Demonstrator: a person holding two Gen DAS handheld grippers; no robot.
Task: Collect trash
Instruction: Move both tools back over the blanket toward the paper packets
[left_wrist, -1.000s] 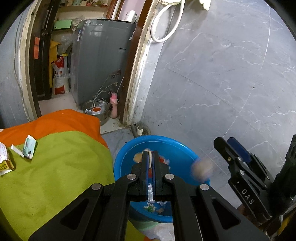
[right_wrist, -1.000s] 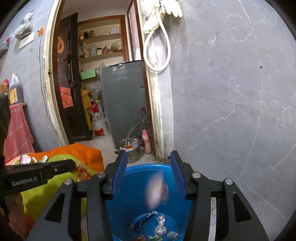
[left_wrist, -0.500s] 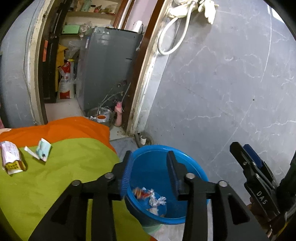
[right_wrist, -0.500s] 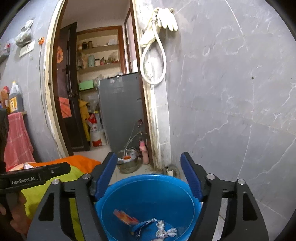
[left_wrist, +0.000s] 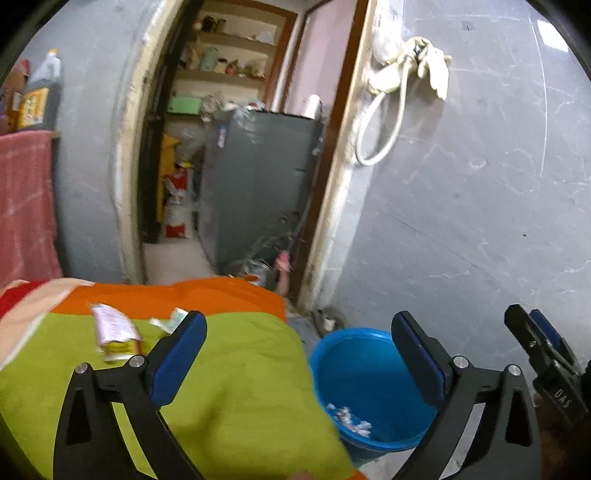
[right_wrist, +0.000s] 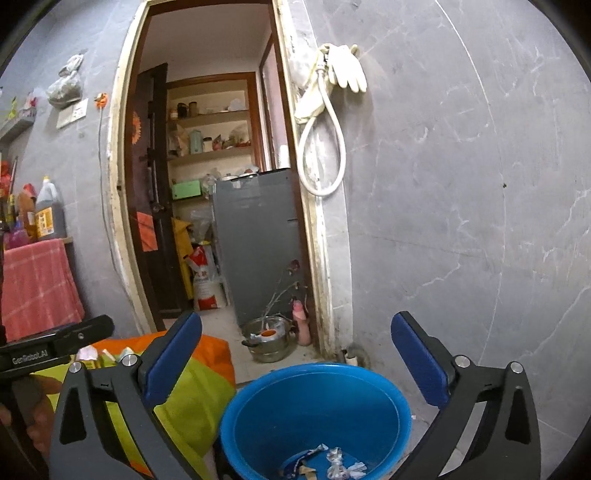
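A blue bucket (left_wrist: 373, 373) stands on the floor beside the bed; it also shows in the right wrist view (right_wrist: 314, 410), with several wrappers (right_wrist: 328, 467) at its bottom. My left gripper (left_wrist: 299, 354) is wide open and empty over the green bedding's right edge. A yellow and white wrapper (left_wrist: 112, 332) and a small paper scrap (left_wrist: 173, 318) lie on the bedding to its left. My right gripper (right_wrist: 297, 362) is wide open and empty above the bucket; its fingers (left_wrist: 543, 354) show at the right of the left wrist view.
Green and orange bedding (left_wrist: 229, 384) fills the lower left. A grey marble wall (right_wrist: 461, 221) rises behind the bucket. An open doorway (right_wrist: 221, 221) leads to a grey appliance, a steel pot (right_wrist: 267, 338) and shelves. A red towel (right_wrist: 37, 284) hangs at left.
My left gripper opened, dropped its trash into the bucket, then swung left and up toward the bedding. My right gripper let its piece fall in, opened wider and rose a little.
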